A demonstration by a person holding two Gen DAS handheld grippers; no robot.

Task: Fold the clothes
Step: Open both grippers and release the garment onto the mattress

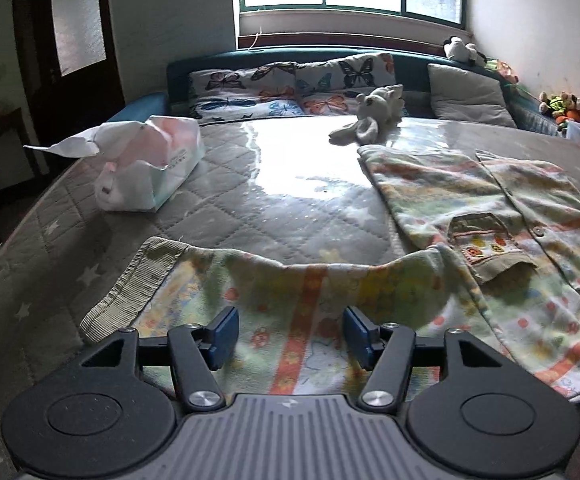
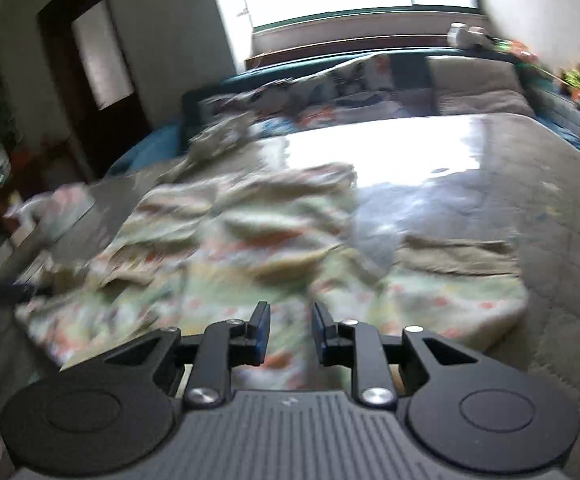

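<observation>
Left wrist cam: the left hand-held gripper hangs over a sleeve of the kids' patterned shirt, jaws spread, gripping nothing. The shirt is lying on the bed, with a tissue pack off to the left.

Right wrist cam, pretty blurry: the right hand-held gripper is slightly parted above the shirt, nothing between the pads.

In front of my left gripper the mattress is free in the middle. A tissue pack blocks the left side, a plush toy lies further back, and the patterned garment covers the right. Beyond them the pillows close the way.
</observation>
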